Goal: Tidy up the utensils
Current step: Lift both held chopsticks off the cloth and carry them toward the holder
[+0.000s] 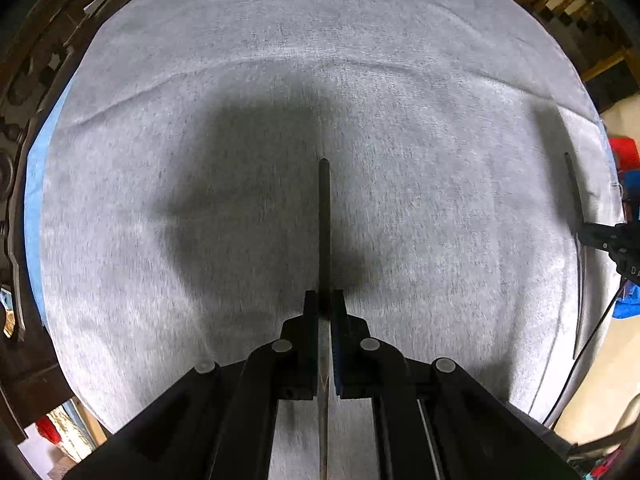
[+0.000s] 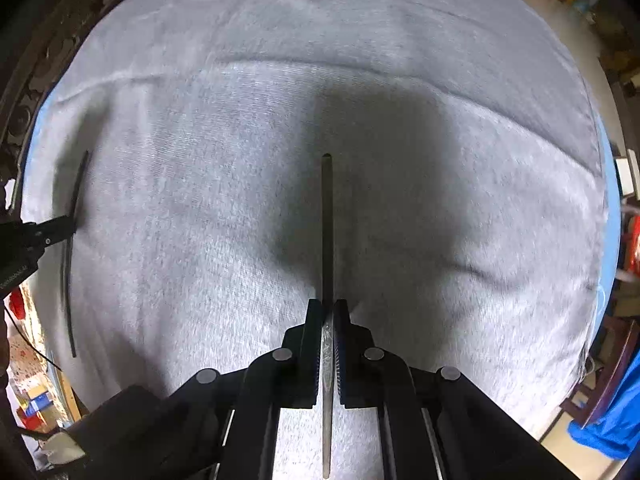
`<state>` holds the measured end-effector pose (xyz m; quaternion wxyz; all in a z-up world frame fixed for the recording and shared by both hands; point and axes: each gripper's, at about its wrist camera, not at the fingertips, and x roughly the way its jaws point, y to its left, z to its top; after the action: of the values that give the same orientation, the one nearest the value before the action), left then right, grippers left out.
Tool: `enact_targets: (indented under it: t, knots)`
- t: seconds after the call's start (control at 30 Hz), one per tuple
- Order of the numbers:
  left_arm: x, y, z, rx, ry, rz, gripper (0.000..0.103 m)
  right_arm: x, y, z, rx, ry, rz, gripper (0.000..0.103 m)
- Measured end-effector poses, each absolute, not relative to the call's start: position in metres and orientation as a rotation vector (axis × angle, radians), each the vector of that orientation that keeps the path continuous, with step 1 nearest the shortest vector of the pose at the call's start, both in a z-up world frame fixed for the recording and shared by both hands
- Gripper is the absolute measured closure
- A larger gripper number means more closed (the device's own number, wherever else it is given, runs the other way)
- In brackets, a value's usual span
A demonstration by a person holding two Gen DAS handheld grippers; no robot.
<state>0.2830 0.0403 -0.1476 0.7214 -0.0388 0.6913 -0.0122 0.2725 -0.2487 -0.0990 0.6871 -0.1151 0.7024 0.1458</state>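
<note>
1. Left gripper [image 1: 324, 304]: jaws clamped on a thin, dark, straight utensil [image 1: 324, 224], seen edge-on above the grey cloth [image 1: 240, 60].
2. Right gripper [image 2: 328, 312]: jaws clamped on a second slim metal utensil [image 2: 327, 232], likewise edge-on.

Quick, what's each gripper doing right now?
Left gripper: shut on a thin flat metal utensil.
Right gripper: shut on another thin metal utensil.

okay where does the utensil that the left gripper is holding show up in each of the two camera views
Left wrist view: the thin utensil runs up the centre, clamped in the left gripper.
Right wrist view: at the far left edge, held edge-on by that gripper.
Shared landmark: the grey cloth beneath both.
</note>
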Motion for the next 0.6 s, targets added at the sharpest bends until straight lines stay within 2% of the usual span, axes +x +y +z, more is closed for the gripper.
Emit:
enact_targets:
  t: [0.43, 0.6]
  knots:
    - [0.233, 0.041, -0.131, -0.07, 1.475, -0.04, 0.098, 0.227, -0.267, -0.095, -0.223, 1.574, 0.34, 0.096]
    - [0.202, 0.024, -0.138, -0.075, 1.462, -0.044, 0.097, 0.201, -0.263, -0.111, -0.21, 1.57, 0.346, 0.096]
